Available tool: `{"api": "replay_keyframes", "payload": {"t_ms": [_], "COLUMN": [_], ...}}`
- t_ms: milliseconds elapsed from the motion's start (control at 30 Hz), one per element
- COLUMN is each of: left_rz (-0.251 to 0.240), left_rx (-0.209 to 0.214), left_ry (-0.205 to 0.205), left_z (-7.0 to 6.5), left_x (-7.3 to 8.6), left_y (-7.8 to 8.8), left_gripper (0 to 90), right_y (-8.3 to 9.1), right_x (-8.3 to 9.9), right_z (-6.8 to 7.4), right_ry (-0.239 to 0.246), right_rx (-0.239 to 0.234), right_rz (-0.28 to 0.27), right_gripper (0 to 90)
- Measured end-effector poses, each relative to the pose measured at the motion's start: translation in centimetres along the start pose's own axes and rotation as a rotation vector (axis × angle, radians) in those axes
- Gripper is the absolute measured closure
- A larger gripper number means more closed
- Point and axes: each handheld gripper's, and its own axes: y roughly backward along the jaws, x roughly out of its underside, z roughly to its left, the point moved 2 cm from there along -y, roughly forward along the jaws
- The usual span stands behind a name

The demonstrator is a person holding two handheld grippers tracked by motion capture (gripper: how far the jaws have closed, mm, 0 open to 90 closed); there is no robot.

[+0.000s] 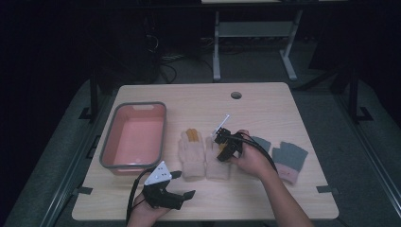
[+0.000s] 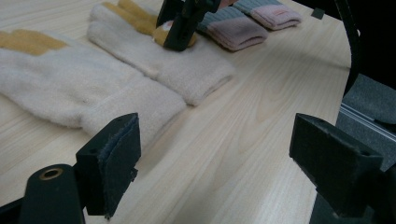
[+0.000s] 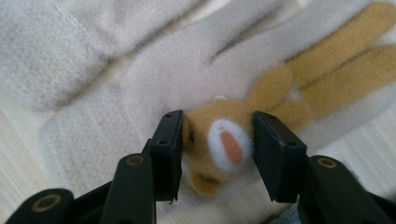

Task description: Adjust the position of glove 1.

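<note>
Two cream gloves with tan fingers lie side by side at mid-table, the left one (image 1: pixel 191 153) flat, the right one (image 1: pixel 216 166) under my right gripper (image 1: pixel 222 150). In the right gripper view that gripper (image 3: pixel 218 149) has its pads against both sides of a tan plush animal face (image 3: pixel 224 140) sewn on the cream glove (image 3: pixel 163 79). My left gripper (image 1: pixel 184 183) rests near the front edge, open (image 2: pixel 215 158), with bare wood between its jaws. It looks toward the gloves (image 2: pixel 60 88) and the right gripper (image 2: pixel 180 37).
A pink bin with a grey rim (image 1: pixel 163 132) stands at the left. Two grey gloves with pink cuffs (image 1: pixel 289 158) (image 1: pixel 261 143) lie right of my right hand. A round cable hole (image 1: pixel 236 95) sits near the far edge.
</note>
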Motion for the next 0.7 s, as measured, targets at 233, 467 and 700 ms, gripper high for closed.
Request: {"api": "replay_keyframes", "payload": {"t_ms": [233,467,700], "left_rz": [0.000,0.000,-0.001], "left_rx": [0.006,0.005,0.010], "left_ry": [0.007,0.002,0.007], "left_z": [0.03,-0.10,0.00], "left_x": [0.11,0.07,0.12], "left_y": [-0.14,-0.06,-0.05], "left_gripper": [16.7,16.7,16.7], "right_y": [-0.20,-0.22,-0.02], "right_x": [0.00,0.12,0.19], "right_z": [0.36,0.33,-0.14], "right_ry": [0.013,0.006,-0.015], "right_rx": [0.027,0.030,-0.007], "right_rz": [0.017,0.008,-0.002], "right_gripper": [57.4,58.3,60.0]}}
